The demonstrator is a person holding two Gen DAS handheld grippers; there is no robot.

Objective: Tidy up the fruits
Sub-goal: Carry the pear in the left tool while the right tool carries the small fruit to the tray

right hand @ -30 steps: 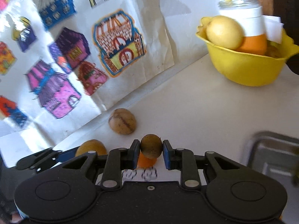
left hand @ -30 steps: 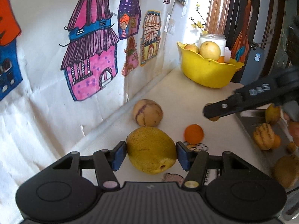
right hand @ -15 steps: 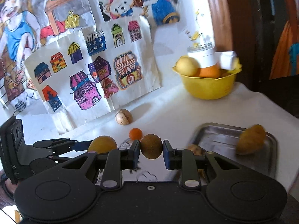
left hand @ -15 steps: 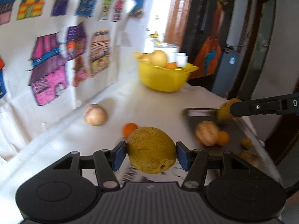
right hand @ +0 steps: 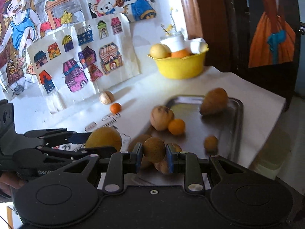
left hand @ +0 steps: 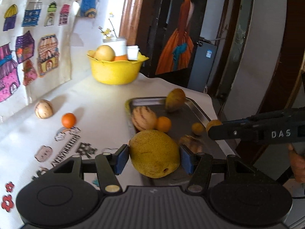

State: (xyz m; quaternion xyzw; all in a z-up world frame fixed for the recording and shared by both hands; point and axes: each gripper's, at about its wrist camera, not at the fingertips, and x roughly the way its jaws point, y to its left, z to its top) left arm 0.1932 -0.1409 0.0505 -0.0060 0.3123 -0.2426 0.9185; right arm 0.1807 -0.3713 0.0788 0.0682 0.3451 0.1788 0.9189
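Left wrist view: pear (left hand: 154, 153) now nearer, seemingly over, tray (left hand: 198, 112).

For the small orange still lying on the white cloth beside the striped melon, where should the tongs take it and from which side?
Grip the small orange across its widest middle, coming from above and the near side. It is round, so any pair of opposite sides serves, and it sits apart from the striped melon, with bare cloth around it leaving room for both fingers. This is a judgement from its pose.
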